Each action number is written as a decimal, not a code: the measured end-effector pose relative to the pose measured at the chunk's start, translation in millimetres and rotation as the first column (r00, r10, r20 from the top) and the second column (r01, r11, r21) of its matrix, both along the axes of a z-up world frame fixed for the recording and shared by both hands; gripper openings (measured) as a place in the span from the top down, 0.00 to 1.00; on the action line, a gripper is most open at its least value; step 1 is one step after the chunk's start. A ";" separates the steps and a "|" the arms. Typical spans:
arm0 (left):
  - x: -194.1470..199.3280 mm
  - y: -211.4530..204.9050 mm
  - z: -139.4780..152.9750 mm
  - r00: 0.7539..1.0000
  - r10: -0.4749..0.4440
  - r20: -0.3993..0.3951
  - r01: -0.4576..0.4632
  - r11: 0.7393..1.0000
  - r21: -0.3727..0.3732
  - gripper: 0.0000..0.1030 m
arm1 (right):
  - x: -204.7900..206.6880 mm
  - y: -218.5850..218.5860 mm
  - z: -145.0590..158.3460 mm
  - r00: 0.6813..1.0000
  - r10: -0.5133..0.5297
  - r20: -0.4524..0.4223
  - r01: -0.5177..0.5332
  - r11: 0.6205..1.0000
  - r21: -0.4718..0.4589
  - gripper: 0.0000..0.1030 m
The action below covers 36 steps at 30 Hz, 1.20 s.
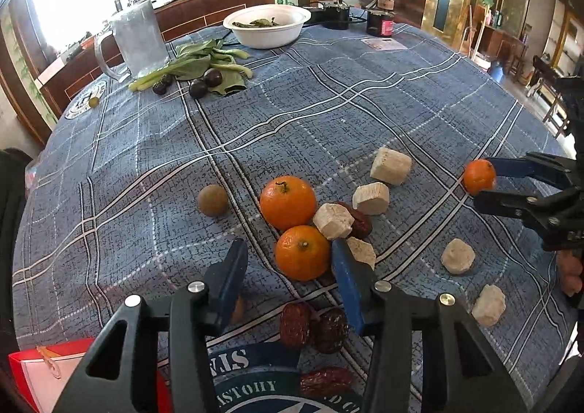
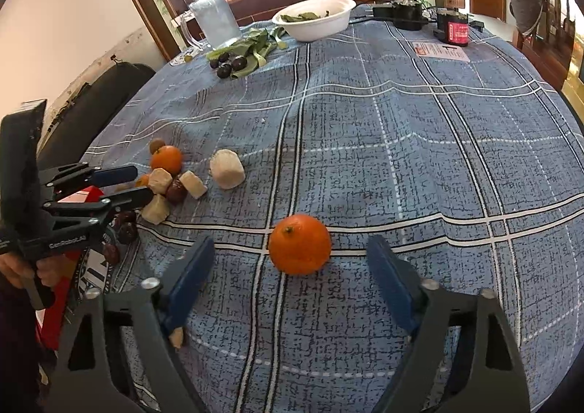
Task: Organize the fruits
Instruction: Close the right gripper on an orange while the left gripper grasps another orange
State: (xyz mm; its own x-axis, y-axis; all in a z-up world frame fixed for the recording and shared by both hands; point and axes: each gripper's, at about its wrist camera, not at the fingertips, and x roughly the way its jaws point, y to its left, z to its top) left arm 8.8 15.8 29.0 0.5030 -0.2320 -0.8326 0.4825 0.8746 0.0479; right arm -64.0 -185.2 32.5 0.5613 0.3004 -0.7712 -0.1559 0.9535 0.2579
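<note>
Two oranges lie together on the blue plaid cloth: one nearer (image 1: 302, 252), one behind it (image 1: 287, 202). My left gripper (image 1: 288, 269) is open, its blue fingers either side of the nearer orange, apart from it. A third orange (image 2: 300, 244) lies alone to the right, also seen in the left wrist view (image 1: 479, 176). My right gripper (image 2: 290, 267) is open around it, not touching. A brown longan (image 1: 213, 200) lies left of the oranges. Red dates (image 1: 314, 329) lie under my left gripper, another (image 1: 359, 221) among pale chunks (image 1: 390, 165).
A white bowl (image 1: 268, 34) with leaves, a glass mug (image 1: 137, 37), greens (image 1: 204, 62) with dark round fruits (image 1: 204, 83) and a dark jar (image 1: 380, 22) stand at the far side. More pale chunks (image 1: 458, 256) lie at right. A red packet (image 1: 43, 373) is at lower left.
</note>
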 end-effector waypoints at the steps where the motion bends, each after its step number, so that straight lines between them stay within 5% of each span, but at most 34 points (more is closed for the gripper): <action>1: 0.8 1.7 -0.3 1.000 0.003 -0.007 -0.003 1.000 -0.012 0.54 | 0.8 0.0 -1.1 1.000 -0.002 -0.003 0.002 1.000 -0.001 0.26; 6: -0.4 6.7 -1.0 1.000 0.004 -0.018 -0.005 0.999 -0.042 0.54 | 0.9 3.2 -1.6 1.000 -0.005 0.017 0.006 0.999 -0.033 0.39; 12: 2.4 4.9 -0.9 1.000 0.009 -0.019 -0.010 0.999 -0.049 0.54 | -0.1 7.0 -2.6 0.999 -0.004 0.040 0.008 0.996 -0.087 0.65; 19: 1.7 0.9 -0.9 1.000 0.006 -0.004 -0.006 1.000 -0.028 0.54 | -0.3 6.6 -3.4 0.999 -0.006 0.042 0.010 0.997 -0.083 0.65; 25: 3.7 12.6 -2.7 0.998 0.031 -0.052 -0.035 0.996 -0.086 0.53 | 0.4 7.3 -3.0 0.999 -0.006 0.040 0.009 0.996 -0.084 0.65; 36: 1.2 3.7 -3.3 0.999 0.002 -0.044 -0.003 1.000 -0.016 0.52 | 0.2 7.9 -3.0 0.999 -0.004 0.040 0.008 0.996 -0.090 0.65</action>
State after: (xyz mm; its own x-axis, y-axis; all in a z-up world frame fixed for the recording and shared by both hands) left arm 10.0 19.5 25.7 0.4668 -0.2442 -0.8500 0.4815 0.8763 0.0127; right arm -63.8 -177.4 29.4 0.5940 0.2270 -0.7718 -0.1584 0.9736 0.1645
